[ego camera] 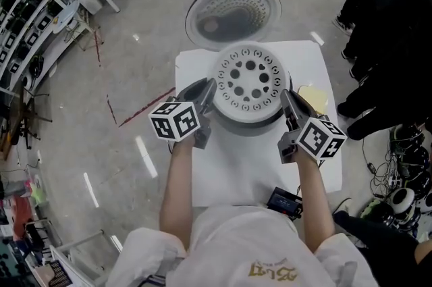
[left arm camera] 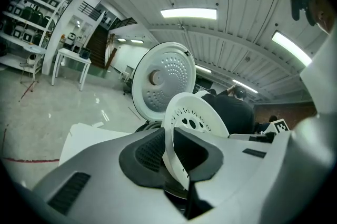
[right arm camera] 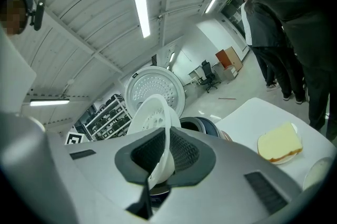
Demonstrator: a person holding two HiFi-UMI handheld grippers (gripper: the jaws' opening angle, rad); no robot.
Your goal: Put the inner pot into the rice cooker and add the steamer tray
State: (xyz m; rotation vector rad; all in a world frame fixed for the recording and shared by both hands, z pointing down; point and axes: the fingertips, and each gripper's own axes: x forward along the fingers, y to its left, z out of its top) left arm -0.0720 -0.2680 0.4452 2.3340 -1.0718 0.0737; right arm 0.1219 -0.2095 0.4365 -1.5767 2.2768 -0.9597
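Grip first: my left gripper (left arm camera: pixel 171 158) is clenched on the left rim of the steamer tray (ego camera: pixel 248 83). My right gripper (right arm camera: pixel 164 157) is clenched on the opposite rim, so the white perforated disc hangs level between them, each hand equally near. Directly beneath sits the rice cooker (ego camera: pixel 248 126), only a dark ring of it showing round the tray's near edge. I cannot tell whether the tray already rests on it, and the inner pot is hidden underneath. I judge the coming move goes straight down. Behind, the cooker lid (ego camera: pixel 233 14) stands open, clear of that path. On the white counter (ego camera: pixel 223 171) a yellow block (ego camera: pixel 314 98) lies just beside my right gripper. A person (ego camera: pixel 385 22) in dark clothes stands at the right.
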